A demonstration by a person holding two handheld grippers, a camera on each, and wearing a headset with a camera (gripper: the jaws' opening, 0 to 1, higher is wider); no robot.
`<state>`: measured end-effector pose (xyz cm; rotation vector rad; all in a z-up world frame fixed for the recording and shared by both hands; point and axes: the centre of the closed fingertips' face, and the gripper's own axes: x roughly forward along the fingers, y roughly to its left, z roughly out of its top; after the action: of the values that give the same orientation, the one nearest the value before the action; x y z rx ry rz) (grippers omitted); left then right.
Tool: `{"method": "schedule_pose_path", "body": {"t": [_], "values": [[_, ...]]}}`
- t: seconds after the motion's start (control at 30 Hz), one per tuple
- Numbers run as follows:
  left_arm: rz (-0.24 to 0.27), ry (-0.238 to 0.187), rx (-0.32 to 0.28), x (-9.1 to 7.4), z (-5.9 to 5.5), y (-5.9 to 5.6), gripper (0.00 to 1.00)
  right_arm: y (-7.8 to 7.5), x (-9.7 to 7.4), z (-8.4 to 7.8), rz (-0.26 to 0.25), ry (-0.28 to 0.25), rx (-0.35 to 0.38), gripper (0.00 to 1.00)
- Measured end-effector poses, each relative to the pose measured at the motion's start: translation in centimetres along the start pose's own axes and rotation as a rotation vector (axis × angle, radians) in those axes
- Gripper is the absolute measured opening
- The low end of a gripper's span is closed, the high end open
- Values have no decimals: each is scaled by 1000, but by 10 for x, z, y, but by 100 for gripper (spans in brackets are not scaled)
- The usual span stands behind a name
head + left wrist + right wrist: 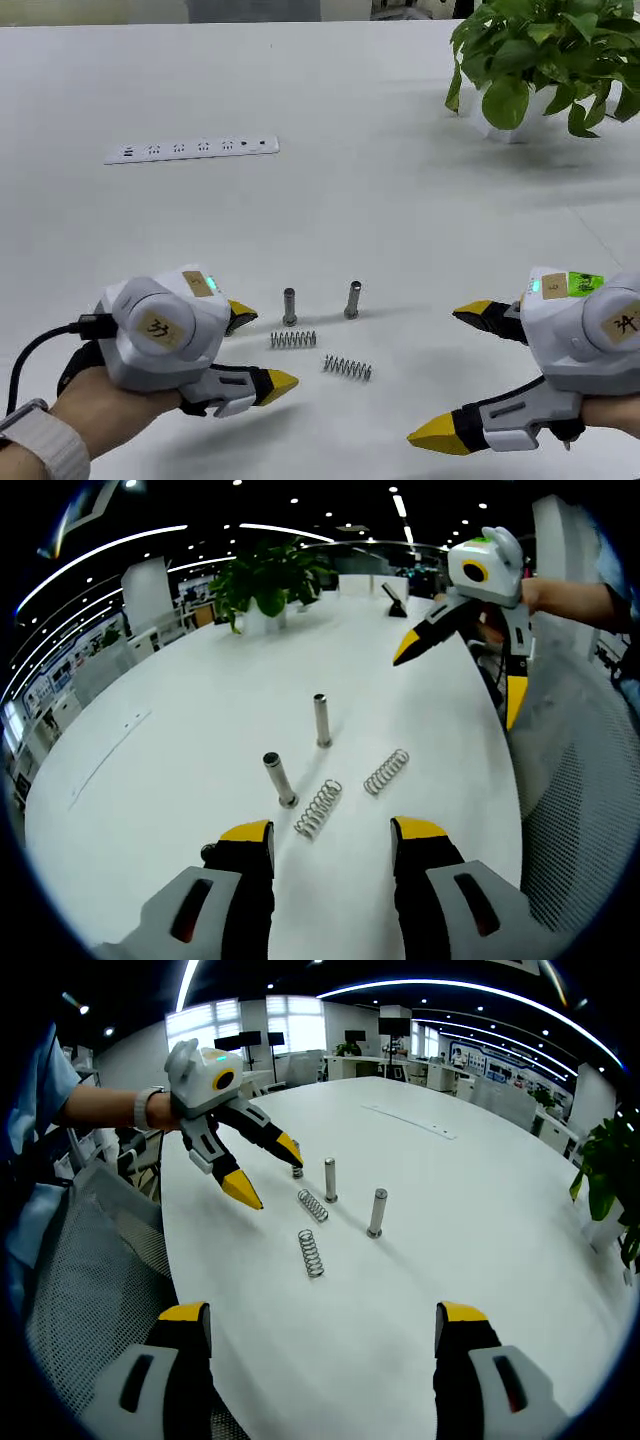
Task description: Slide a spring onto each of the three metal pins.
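I hold left gripper (pixel 265 347) and right gripper (pixel 445 372) spread wide, empty; left pin (pixel 289 305) and right pin (pixel 353 298) stand upright; left spring (pixel 293 339) and right spring (pixel 347 367) lie just beside.

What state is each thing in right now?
Left gripper: open, empty.
Right gripper: open, empty.
Pin nearer left gripper: standing upright, no spring on it.
Pin nearer right gripper: standing upright, no spring on it.
Spring beside the pins: lying flat, loose.
Spring nearer the person: lying flat, loose.
Power strip: lying flat, no plugs seen in it.
Potted plant: upright.
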<state>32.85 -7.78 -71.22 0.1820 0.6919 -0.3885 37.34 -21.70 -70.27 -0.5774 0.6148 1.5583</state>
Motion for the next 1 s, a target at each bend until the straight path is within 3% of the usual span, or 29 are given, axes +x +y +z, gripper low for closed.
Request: {"method": "schedule_pose_path", "body": {"t": [0.07, 0.33, 1.0], "values": [[11, 9, -12, 5, -4, 7, 44, 0, -1, -2, -1, 2, 3, 94], [24, 72, -42, 18, -13, 15, 32, 0, -6, -6, -10, 5, 23, 93], [-12, 162, -18, 31, -19, 7, 15, 7, -7, -18, -3, 3, 69, 92]]}}
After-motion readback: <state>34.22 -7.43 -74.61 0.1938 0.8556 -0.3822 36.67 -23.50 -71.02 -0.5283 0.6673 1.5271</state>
